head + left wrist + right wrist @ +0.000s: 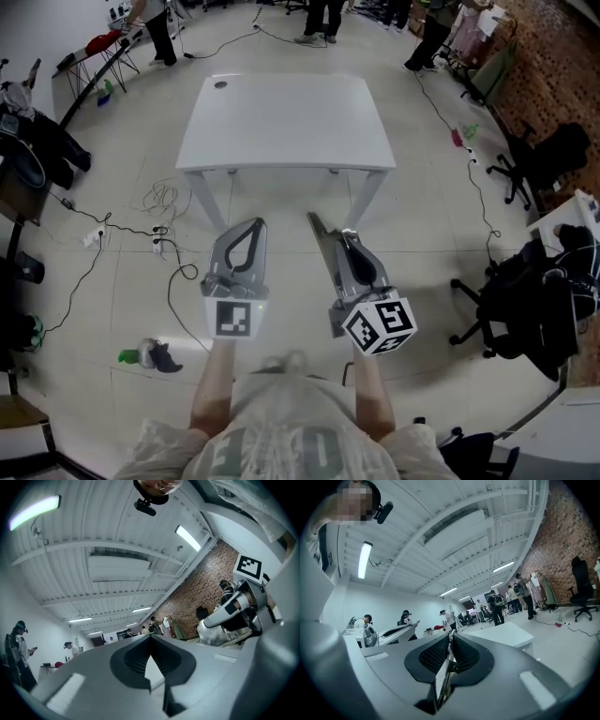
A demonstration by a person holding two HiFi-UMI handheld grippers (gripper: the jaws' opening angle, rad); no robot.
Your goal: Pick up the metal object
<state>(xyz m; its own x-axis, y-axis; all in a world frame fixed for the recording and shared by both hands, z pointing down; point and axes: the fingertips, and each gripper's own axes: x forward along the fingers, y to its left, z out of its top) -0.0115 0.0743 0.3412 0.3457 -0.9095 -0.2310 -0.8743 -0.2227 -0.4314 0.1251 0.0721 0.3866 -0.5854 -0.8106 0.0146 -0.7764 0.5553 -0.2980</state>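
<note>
We record a large open room with a pale tiled floor point(122, 234), a brick wall point(553, 56) along the right side, and loose cables point(164, 202) trailing over the tiles. A white desk point(281, 122) stands ahead of the person, its top bare apart from a small round port near the far left corner. Black office chairs point(534, 159) stand to the right.

Both grippers are held in front of the person's chest, short of the desk and over the floor, pointing forward and tilted up. The left gripper point(258, 223) has its jaws together at the tips, with nothing between them. The right gripper point(349, 236) is clamped on the metal object point(319, 234), a thin flat strip that juts past the jaw tips towards the desk.

Only the gripper views show the white beamed ceiling point(454, 531) and its strip lights. The right gripper view shows the strip edge-on between the pads, which the head view does not. The left gripper view catches the right gripper at its right edge.
</note>
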